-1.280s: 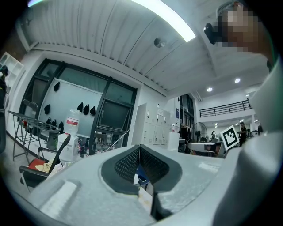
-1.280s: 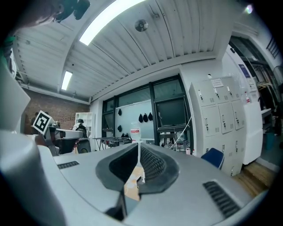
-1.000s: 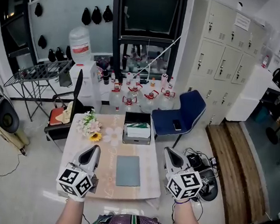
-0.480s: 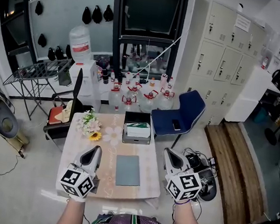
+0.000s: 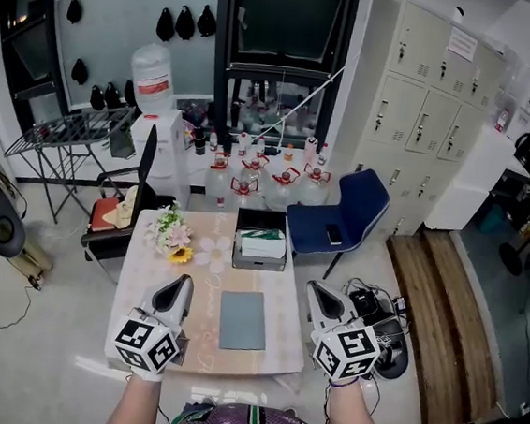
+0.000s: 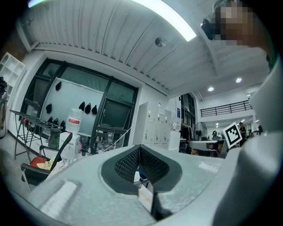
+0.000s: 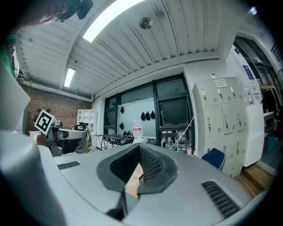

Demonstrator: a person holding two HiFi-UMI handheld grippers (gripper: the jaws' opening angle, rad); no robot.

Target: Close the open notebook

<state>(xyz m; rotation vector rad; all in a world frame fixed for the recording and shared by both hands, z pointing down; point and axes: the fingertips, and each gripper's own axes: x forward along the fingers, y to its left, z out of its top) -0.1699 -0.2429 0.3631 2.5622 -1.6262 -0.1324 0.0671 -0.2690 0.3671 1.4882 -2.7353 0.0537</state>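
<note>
The notebook lies flat in the middle of the low beige table with its grey-green cover closed. To its left my left gripper hovers over the table, jaws together and holding nothing. My right gripper hangs beyond the table's right edge, also shut and empty. Neither touches the notebook. In the left gripper view the left gripper points level across the room with its pads meeting at the tip. The right gripper view shows the right gripper the same way.
A black box holding white and green items stands at the table's far side, and a bunch of flowers sits at the far left. A blue chair, a black chair, water bottles and floor cables surround the table.
</note>
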